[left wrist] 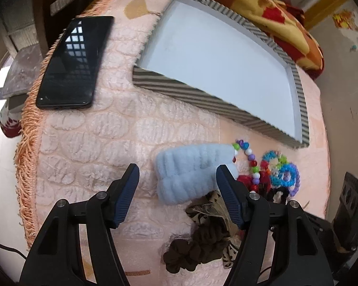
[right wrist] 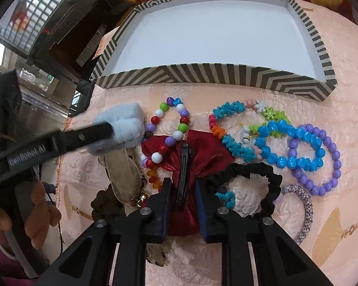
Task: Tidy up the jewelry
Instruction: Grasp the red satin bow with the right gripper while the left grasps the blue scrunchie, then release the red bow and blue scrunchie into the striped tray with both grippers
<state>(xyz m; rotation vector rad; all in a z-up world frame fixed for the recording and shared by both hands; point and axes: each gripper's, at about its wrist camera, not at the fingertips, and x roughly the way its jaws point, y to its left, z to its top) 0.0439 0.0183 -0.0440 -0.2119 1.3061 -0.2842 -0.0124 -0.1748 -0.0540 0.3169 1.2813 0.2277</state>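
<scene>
— Firstly, lying at the back of the pink cloth (right wrist: pixel 334 143): striped tray (right wrist: pixel 202 74), holding nothing.

— Next, nearer: left gripper (left wrist: pixel 177 181) gaping wide over pale-blue band (left wrist: pixel 191 171); right gripper (right wrist: pixel 182 206) closing narrowly on red bow clip (right wrist: pixel 186 164), beaded bracelets (right wrist: pixel 296 147) lying beside.

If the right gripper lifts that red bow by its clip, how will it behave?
The red bow looks like thin shiny fabric, so probably light and floppy, wings drooping. Its black clip seems rigid, a firmer hold between the right gripper fingers. The multicolored bead bracelet overlapping it may drag along.
</scene>
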